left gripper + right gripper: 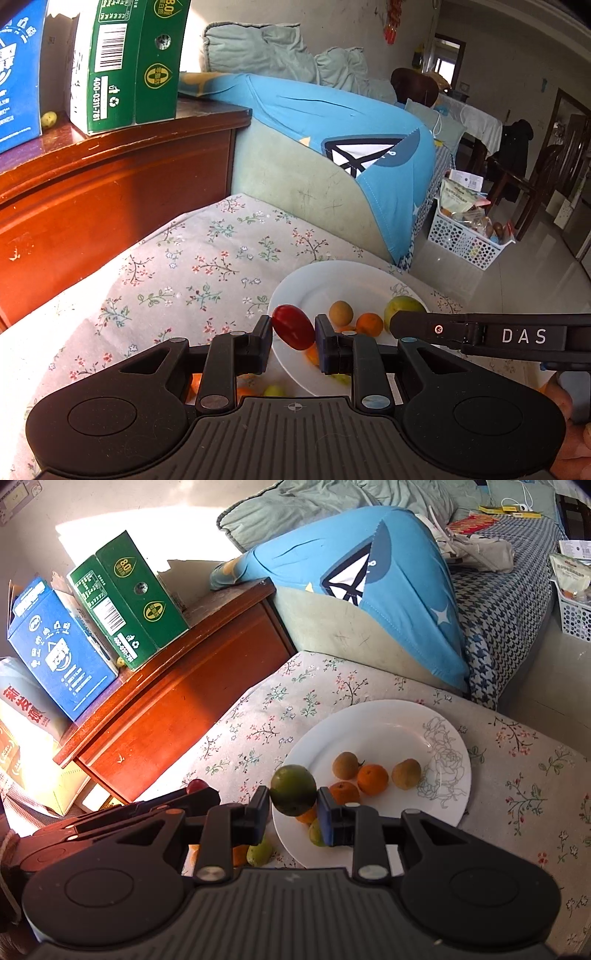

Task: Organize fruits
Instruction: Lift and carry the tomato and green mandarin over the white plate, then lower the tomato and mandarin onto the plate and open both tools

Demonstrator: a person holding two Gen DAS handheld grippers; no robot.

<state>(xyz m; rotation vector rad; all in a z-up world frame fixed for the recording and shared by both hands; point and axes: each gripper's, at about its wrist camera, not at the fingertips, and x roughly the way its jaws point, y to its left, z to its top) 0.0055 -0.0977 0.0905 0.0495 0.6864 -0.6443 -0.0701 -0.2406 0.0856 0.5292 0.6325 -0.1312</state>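
While both grippers sit low over the floral tablecloth (314,698), each one has a fruit pinched. The left gripper (293,332) is closed down on a small red tomato (293,331), pads touching it on both sides, lifted right at the near-left rim of the white plate (332,280). The right gripper (293,806) squeezes a green citrus fruit (293,789) the same way, also just over the plate's left edge, so its jaws are spread only as wide as the fruit. On the plate there are two brownish round fruits (346,765) and a couple of small oranges (372,779). A few more green and orange pieces lie on the cloth under the grippers, partly hidden. Green carton (144,602) and blue carton (62,653) sit on the wooden cabinet (177,705).
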